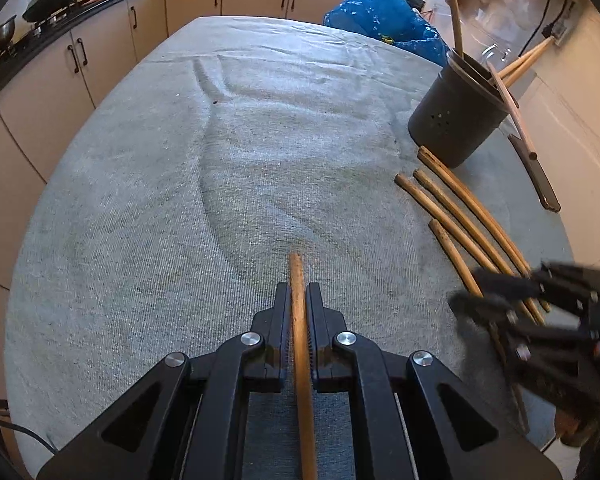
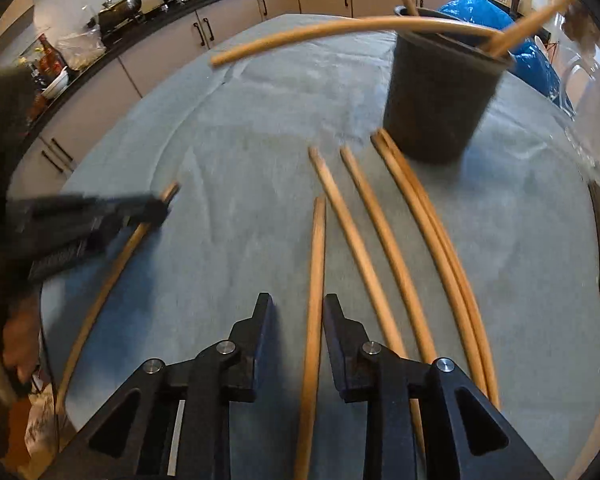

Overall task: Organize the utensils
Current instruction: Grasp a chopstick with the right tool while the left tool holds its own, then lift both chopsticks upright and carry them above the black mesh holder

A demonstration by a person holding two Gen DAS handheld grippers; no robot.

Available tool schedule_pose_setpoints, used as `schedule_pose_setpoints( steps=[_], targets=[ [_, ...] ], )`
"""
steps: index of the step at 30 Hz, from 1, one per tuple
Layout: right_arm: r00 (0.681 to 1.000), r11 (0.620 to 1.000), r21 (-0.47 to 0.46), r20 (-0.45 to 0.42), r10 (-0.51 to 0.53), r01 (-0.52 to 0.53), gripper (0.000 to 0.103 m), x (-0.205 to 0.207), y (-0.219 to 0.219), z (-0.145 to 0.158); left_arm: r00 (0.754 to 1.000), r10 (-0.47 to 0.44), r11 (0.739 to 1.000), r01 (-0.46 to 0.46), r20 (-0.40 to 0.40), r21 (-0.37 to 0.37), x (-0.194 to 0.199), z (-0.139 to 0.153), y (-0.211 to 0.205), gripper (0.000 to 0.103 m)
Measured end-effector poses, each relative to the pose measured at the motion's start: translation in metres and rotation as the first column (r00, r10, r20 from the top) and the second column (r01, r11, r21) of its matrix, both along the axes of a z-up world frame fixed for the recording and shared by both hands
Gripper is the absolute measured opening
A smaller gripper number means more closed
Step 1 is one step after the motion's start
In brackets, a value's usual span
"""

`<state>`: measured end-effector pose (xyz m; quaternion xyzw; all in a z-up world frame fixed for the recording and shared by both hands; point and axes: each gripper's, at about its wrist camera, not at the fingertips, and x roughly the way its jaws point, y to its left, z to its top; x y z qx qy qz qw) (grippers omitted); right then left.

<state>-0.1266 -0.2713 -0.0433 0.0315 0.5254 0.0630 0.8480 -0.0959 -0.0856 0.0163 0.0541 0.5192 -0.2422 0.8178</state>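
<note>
Left tongs [image 1: 299,300] clamped tight on one wooden stick [image 1: 298,280], tip poking out past pads. Right tongs [image 2: 296,308] narrow but not gripping: stick [image 2: 315,280] lies between pads, gap visible both sides. Four more sticks [image 2: 400,248] in row on cloth-covered desk [image 1: 180,160], far ends just beside dark holder [image 2: 440,100], which already carries several. Our judgement: centre right pads over stick before squeezing, lift end-first, avoid nudging neighbours. Approach holder steeply; leaning sticks at rim may block entry.
</note>
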Motion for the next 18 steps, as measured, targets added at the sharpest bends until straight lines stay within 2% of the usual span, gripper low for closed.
schedule_pose_setpoints(
  steps=[9,11,12,16,18],
  targets=[
    [0.998,0.998,-0.063,0.057,-0.002,0.006,0.027,0.024,0.016,-0.002,0.999,-0.016,1.000,0.015,0.049,0.016,-0.003,-0.001,-0.002,0.007],
    [0.998,0.998,-0.066,0.064,0.010,-0.006,0.016,0.025,0.021,-0.001,0.997,-0.036,0.998,0.032,0.073,0.047,-0.006,-0.001,-0.007,0.007],
    [0.998,0.998,-0.061,0.062,0.012,-0.008,0.009,0.024,0.021,0.000,0.996,-0.044,0.998,0.039,0.080,0.059,-0.006,-0.001,-0.009,0.007],
    [0.997,1.000,0.024,0.082,-0.004,0.002,0.007,0.013,0.011,0.005,0.997,-0.004,0.999,0.000,0.081,0.046,-0.008,0.002,-0.001,0.006],
    [0.994,0.997,0.081,0.109,-0.025,0.016,0.007,0.001,-0.001,0.011,0.995,0.023,1.000,-0.024,0.095,0.004,-0.012,0.011,0.009,0.006]
  ],
)
